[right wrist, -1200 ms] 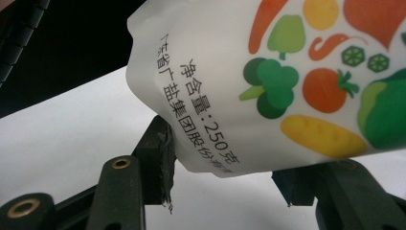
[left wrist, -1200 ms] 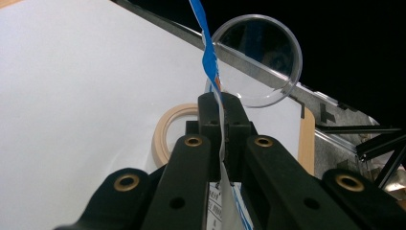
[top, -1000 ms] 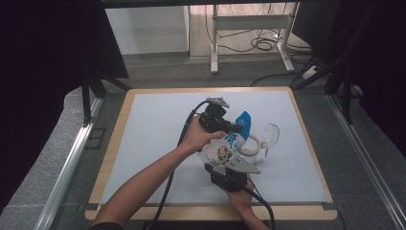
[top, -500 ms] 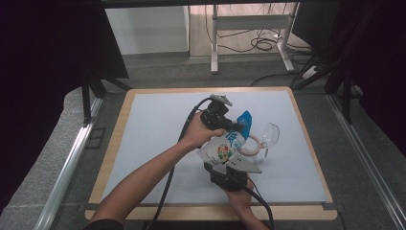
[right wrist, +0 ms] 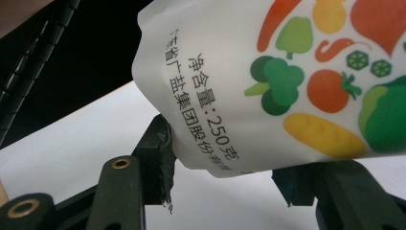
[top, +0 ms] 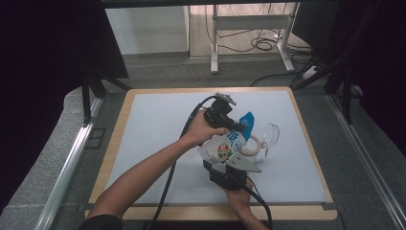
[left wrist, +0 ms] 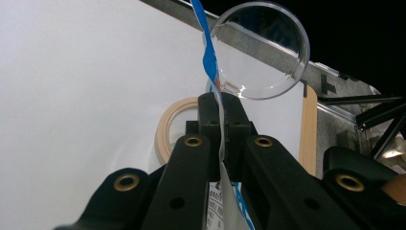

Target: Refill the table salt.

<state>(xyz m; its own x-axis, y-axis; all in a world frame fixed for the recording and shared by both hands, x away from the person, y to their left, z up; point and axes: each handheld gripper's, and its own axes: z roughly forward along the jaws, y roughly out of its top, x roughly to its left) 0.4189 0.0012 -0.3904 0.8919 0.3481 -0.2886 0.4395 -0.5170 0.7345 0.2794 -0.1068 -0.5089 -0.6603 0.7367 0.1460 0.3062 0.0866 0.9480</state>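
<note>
A white printed pouch [top: 224,147], with bright vegetable pictures and a blue top edge, is held up off the white table mat [top: 143,143] near its middle, a little toward 4 o'clock. The left gripper [top: 233,125] is clenched on the pouch's blue top edge; in the left gripper view the thin film runs straight up between its two black jaws, which are pressed tight together on it. The right gripper [top: 229,168] comes in from 6 o'clock and grasps the pouch's lower body, its jaws standing partly apart with the bulging white bag between them, the left pad [right wrist: 160,158] touching the bag's side.

Just beyond the pouch, at about 2 o'clock from it, a clear round bowl [left wrist: 261,50] sits on the mat, and a roll of tan tape [left wrist: 167,129] lies just beside the bowl, on the side nearer the pouch.

By my reading, the pouch is lifted and gripped at both ends, ready to be torn open or tipped. The top looks unopened, and the bowl appears empty, so opening and pouring remain.
</note>
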